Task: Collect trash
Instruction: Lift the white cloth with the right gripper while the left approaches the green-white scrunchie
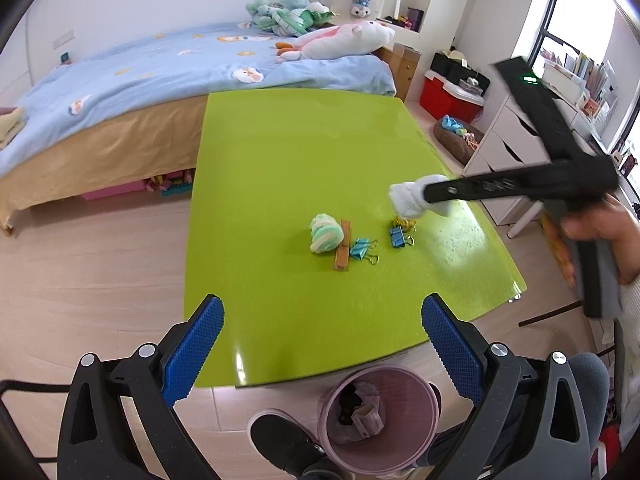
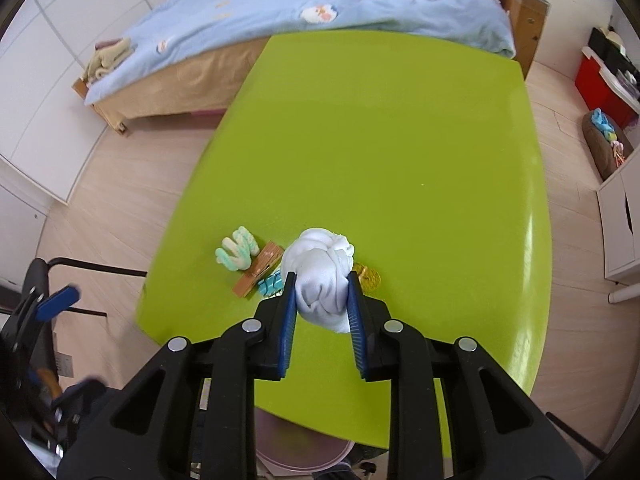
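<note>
A lime green table fills the middle of both views, with a blue-covered bed behind it at the top of the frame. In the right wrist view, the right gripper clamps a crumpled white wad between its blue pads, low in the centre of the frame. Left of the wad lie a mint and cream fuzzy item, a wooden clip and a blue binder clip; a yellow object peeks out at its right. In the left wrist view, the left gripper stands wide apart and empty at the bottom of the frame. Beneath it, a pink wastebasket sits on the floor beside a black shoe.
</note>
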